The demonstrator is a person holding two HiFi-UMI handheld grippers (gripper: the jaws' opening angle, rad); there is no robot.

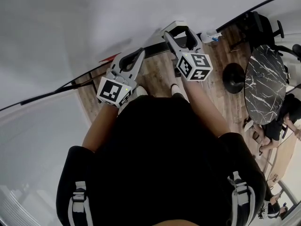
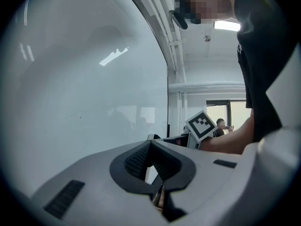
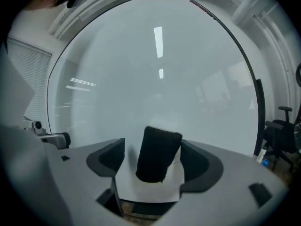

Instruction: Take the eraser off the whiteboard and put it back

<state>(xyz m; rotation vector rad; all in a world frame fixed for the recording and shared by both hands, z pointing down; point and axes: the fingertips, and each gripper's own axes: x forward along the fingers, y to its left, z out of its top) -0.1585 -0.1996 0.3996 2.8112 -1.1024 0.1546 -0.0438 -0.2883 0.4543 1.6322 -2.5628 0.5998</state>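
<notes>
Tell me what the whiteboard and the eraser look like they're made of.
Whiteboard: smooth, glossy white panel, perhaps coated metal or glass; sharp reflections show on it.
Eraser: dark matte block, probably felt or foam; no shine, soft rounded edges.

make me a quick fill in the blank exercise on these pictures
1. Between the right hand-held gripper's jaws stands an ____.
2. Those jaws are ____ (open/shut).
3. The left hand-held gripper's jaws are ____ (open/shut).
4. The thing between the right jaws sits on the ____.
Missing words: eraser; open; shut; whiteboard.
</notes>
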